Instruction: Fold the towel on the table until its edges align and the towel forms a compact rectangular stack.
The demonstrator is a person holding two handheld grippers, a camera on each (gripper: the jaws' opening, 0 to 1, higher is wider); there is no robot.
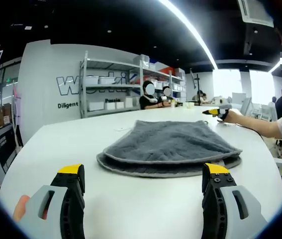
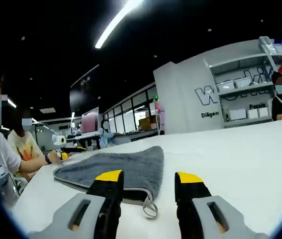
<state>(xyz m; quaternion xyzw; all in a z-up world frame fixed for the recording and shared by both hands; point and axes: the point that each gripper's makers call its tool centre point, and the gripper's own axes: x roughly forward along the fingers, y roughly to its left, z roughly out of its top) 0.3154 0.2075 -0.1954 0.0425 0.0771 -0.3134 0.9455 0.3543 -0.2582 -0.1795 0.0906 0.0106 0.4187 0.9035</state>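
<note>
Now grey towel folded on white table; left tool, right tool both apart.

A broad white table carries a grey towel folded double, lying flat toward twelve o'clock in the left gripper view; its hanging loop rests on the tabletop.
</note>
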